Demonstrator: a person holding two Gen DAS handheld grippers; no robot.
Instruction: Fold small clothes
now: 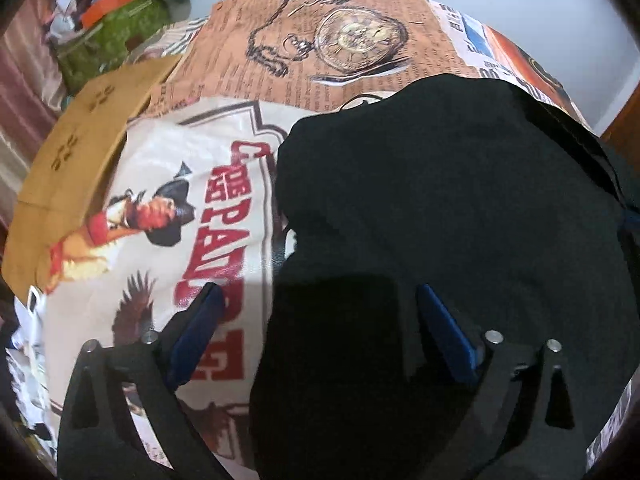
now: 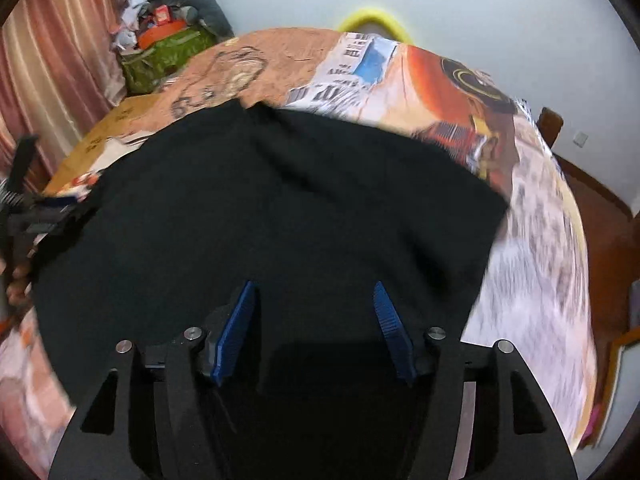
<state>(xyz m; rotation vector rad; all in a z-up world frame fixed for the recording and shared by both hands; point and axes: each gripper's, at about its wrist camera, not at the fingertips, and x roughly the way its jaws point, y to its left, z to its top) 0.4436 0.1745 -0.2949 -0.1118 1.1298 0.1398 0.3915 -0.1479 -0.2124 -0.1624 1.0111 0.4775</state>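
A black garment (image 1: 440, 208) lies spread on a table covered with a printed cloth (image 1: 168, 216). My left gripper (image 1: 318, 292) is open, low over the garment's left edge, one blue pad over the printed cloth and the other over the black fabric. In the right wrist view the same garment (image 2: 280, 200) fills the middle. My right gripper (image 2: 314, 288) is open and empty just above the garment's near part. The left gripper (image 2: 44, 208) shows at the garment's far left edge in the right wrist view.
The printed tablecloth (image 2: 532, 240) drops off at the right edge. A brown cardboard piece (image 1: 76, 140) lies at the table's far left. A green bag with clutter (image 2: 160, 56) and a pink curtain (image 2: 60, 60) stand behind. A yellow rim (image 2: 372, 20) shows past the far edge.
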